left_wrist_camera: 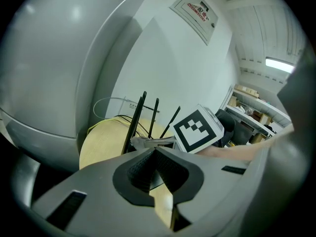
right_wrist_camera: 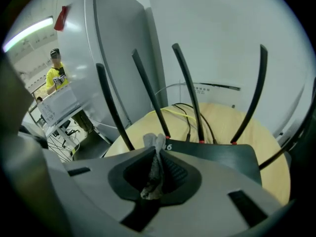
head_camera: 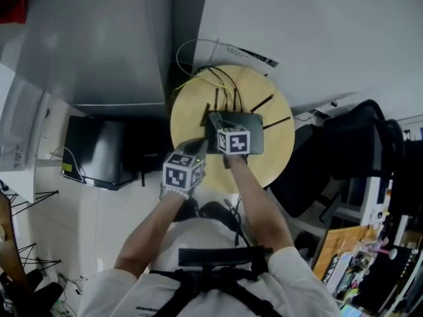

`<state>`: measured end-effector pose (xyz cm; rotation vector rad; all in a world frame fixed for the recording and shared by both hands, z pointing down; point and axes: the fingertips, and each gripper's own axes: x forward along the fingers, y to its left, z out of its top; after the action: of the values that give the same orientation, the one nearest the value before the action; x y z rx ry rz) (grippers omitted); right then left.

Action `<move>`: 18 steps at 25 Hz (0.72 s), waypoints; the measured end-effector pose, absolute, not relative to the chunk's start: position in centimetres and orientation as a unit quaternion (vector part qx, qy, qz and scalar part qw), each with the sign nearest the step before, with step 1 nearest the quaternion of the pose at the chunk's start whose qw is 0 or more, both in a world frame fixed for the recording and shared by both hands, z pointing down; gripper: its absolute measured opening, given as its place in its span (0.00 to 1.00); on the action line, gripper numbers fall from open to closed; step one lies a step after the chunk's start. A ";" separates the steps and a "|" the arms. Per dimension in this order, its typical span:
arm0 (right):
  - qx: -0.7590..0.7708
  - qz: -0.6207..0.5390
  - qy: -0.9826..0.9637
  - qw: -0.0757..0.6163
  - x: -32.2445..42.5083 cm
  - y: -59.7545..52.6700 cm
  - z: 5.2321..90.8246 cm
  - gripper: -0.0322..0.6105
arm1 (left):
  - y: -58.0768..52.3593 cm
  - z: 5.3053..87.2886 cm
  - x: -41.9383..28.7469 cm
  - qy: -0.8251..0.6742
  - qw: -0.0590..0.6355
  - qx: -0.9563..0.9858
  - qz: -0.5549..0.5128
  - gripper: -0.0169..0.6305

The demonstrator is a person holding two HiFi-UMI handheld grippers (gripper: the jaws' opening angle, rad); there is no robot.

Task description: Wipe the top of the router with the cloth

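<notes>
Head view: shows black router (head_camera: 254,134) mid round wooden table (head_camera: 281,152), white wall (head_camera: 304,32) behind; sets right gripper (head_camera: 215,119) over router's left end, left gripper (head_camera: 196,144) near its front-left corner. Left gripper view: clenched, empty, likely held clear. Right gripper view: clamps grey cloth (right_wrist_camera: 154,174) above router's top, ready for wiping.

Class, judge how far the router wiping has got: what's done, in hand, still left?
Done: right gripper shut on the cloth, at the router, left end. In hand: wiping there, contact unclear. Left: the rest of the black top. Left gripper shut, empty.
</notes>
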<state>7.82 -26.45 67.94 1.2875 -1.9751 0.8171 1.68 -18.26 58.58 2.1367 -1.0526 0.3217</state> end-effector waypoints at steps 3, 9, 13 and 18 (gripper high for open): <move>0.487 0.303 -0.753 0.323 7.1 -27.6 68.3 0.11 | -18.5 59.1 1.7 -0.410 0.364 0.826 0.129 0.01; 0.464 0.300 -0.762 0.337 5.4 -28.8 69.5 0.11 | -18.8 60.0 1.7 -0.413 0.376 0.819 0.130 0.01; 0.456 0.300 -0.762 0.347 5.6 -29.2 70.2 0.11 | -18.8 60.6 2.0 -0.407 0.381 0.819 0.136 0.01; 0.488 0.288 -0.740 0.361 9.0 -29.8 70.7 0.11 | -18.8 60.8 2.7 -0.398 0.380 0.823 0.140 0.01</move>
<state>9.01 -29.77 70.67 1.2573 -1.9076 0.7423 2.67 -18.83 60.77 2.1012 -1.0159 0.3576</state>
